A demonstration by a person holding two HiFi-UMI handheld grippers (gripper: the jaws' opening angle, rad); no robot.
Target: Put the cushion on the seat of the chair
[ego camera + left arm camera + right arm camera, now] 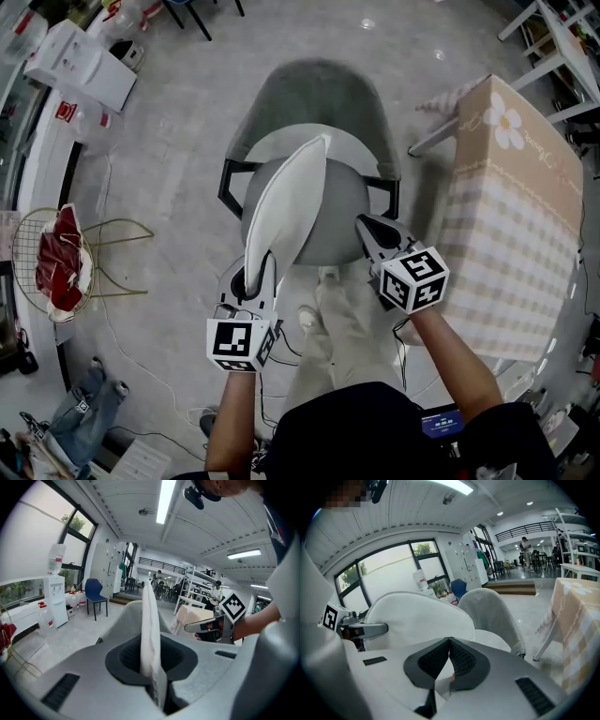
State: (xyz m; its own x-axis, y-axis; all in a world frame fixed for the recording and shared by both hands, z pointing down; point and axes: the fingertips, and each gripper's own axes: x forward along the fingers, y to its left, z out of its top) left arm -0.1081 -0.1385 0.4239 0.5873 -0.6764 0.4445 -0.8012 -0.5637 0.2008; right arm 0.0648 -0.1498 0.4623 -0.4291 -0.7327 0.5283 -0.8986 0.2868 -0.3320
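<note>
The left gripper (255, 274) is clenching the lower end of the white cushion (292, 197) at mid-frame. The cushion is standing on edge over the chair seat (347, 214), its long axis pointing up toward the backrest. The right gripper (366, 225), closed and empty, is hovering to its right.

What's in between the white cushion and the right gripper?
Only the chair's bare grey seat; the head view shows it between the cushion and the right gripper.
</note>
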